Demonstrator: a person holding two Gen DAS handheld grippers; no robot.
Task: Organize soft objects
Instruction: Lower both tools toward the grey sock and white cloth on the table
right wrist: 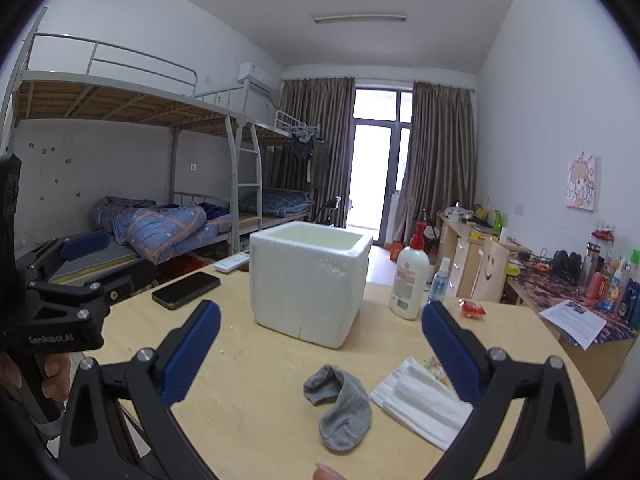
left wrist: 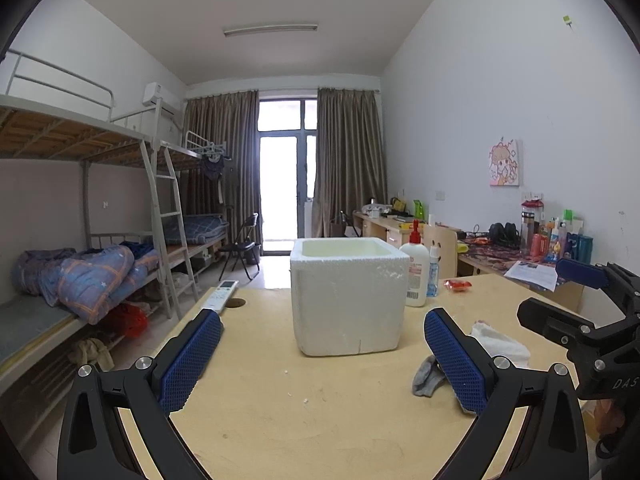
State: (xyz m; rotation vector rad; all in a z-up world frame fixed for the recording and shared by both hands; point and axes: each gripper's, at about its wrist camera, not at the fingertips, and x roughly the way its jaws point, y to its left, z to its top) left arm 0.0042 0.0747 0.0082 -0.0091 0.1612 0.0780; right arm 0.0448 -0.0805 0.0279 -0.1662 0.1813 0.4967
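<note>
Both tools, left tool [left wrist: 322, 360] and right tool [right wrist: 320, 354], gape empty above bare table [right wrist: 256, 400].

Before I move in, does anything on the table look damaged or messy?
The white foam box has a crack at its bottom edge, and small white crumbs lie on the wooden table. The grey sock lies crumpled beside the folded white cloth. Nothing spilled.

Rough foam box [right wrist: 308, 280], knitted grey sock [right wrist: 340, 404], matt wooden table [right wrist: 260, 420]
</note>
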